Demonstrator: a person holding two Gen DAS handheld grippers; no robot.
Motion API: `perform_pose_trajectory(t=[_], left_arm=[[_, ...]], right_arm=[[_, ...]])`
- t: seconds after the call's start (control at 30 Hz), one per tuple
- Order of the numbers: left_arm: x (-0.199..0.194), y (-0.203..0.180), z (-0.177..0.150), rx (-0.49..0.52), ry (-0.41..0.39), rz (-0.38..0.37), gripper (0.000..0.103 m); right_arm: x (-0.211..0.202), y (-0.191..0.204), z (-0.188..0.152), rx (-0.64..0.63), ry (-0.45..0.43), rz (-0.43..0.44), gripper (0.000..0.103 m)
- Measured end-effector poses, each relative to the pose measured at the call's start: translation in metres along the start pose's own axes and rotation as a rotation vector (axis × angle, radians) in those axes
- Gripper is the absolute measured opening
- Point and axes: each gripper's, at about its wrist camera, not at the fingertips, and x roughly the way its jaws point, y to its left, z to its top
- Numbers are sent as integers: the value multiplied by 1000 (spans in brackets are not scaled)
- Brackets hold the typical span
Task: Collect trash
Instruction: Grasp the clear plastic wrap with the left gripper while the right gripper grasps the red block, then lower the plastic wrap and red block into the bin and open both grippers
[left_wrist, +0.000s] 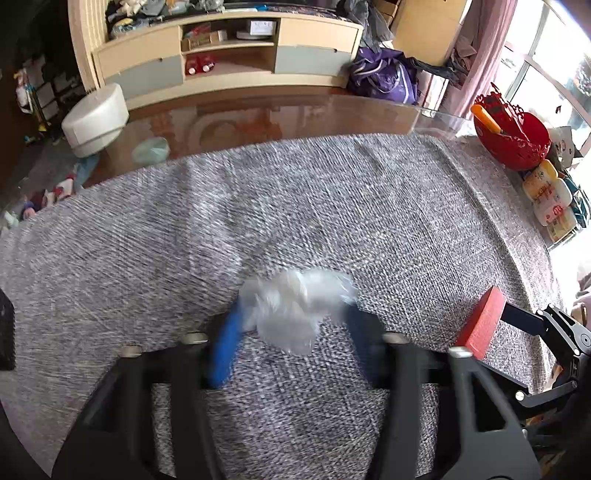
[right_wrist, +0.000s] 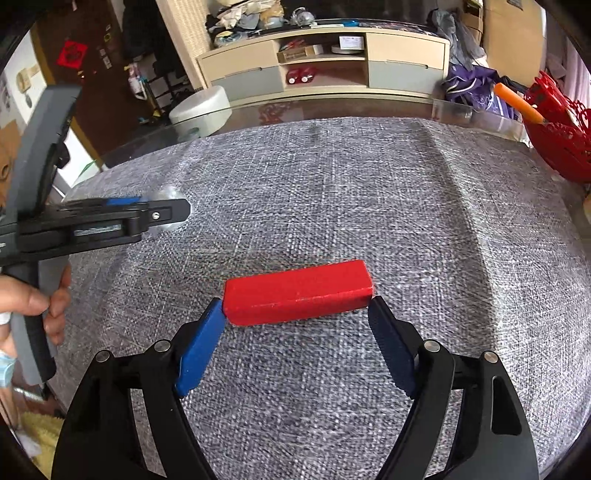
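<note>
**Both grippers on trash**

Low in the left-wrist frame, the left gripper (left_wrist: 295, 325) is clamping a blurred clear plastic wad (left_wrist: 295, 310). The right gripper (right_wrist: 297, 314) is pinching the red block (right_wrist: 297, 291) endwise at mid-frame, over the grey cloth (right_wrist: 332, 192).

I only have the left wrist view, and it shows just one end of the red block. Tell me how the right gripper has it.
Observer: The right gripper spans the red block lengthwise, with one of its fingers at each end.
Operator: Check the other finger for contact.
Observer: Its tip touches the block's right end face.
Operator: Now describe my gripper from that side.
Observer: The left gripper appears side-on, with the crumpled plastic showing just past its tip, well to the left of the block.
</note>
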Motion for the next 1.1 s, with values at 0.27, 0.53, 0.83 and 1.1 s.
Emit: perform_pose_trajectory(t=[0.27,0.53,0.83,1.1], left_arm=[[-25,-12,-15,36,-23,7,26],[-101,-42,-52,71,-99,-6,26],[-164,-79,-132,67,-127,-40,26],[-174,-100,-215,35,-74,-70,26]], right_arm=[[-27,-2,-11,-18,-25,1,80],[-83,3,-34,-35,-85,-3,80],[-135,15,-82,-80,-91,7,80],[-145,26,-139,-103,-33,16,80]])
